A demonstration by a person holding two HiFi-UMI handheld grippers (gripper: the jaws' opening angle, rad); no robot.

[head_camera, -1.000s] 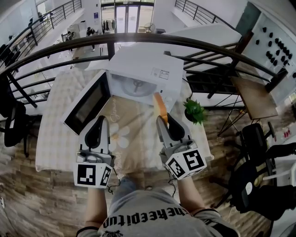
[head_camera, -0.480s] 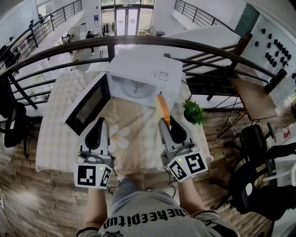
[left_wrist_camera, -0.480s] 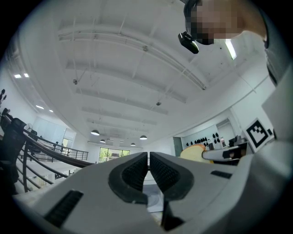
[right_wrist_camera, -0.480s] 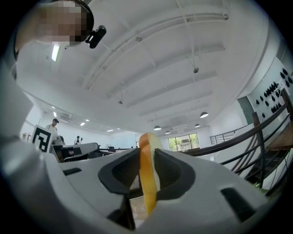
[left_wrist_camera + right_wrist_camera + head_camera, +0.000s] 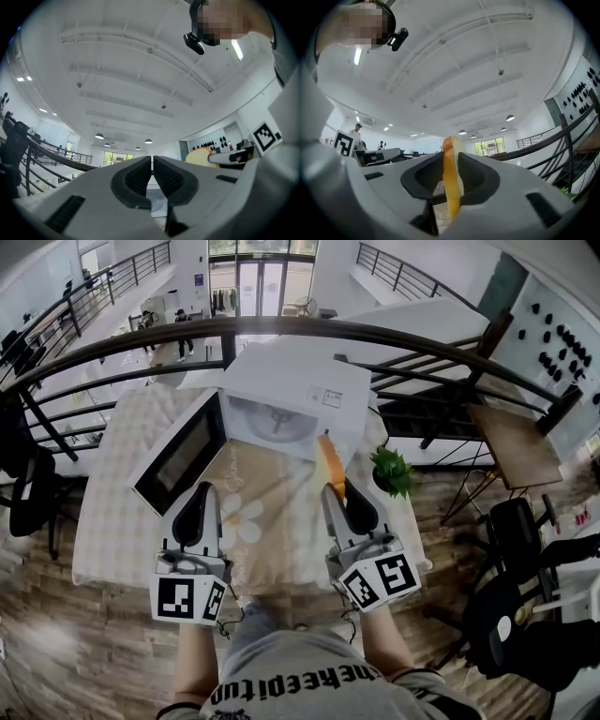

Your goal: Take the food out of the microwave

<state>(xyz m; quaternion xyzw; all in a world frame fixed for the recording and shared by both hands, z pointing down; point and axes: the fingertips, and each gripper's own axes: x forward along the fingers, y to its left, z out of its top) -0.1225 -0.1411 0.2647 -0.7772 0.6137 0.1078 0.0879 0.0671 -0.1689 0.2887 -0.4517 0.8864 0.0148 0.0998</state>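
Desk: microwave at far edge, its door swung open leftward. Plant right of microwave. Food in right gripper, before microwave. Left gripper alongside, leftward. Railing behind desk.

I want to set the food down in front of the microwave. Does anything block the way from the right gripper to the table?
Nothing visible does. The right gripper holds the orange food slice outside the microwave, above bare tablecloth; the open door and potted plant stand off to the sides.
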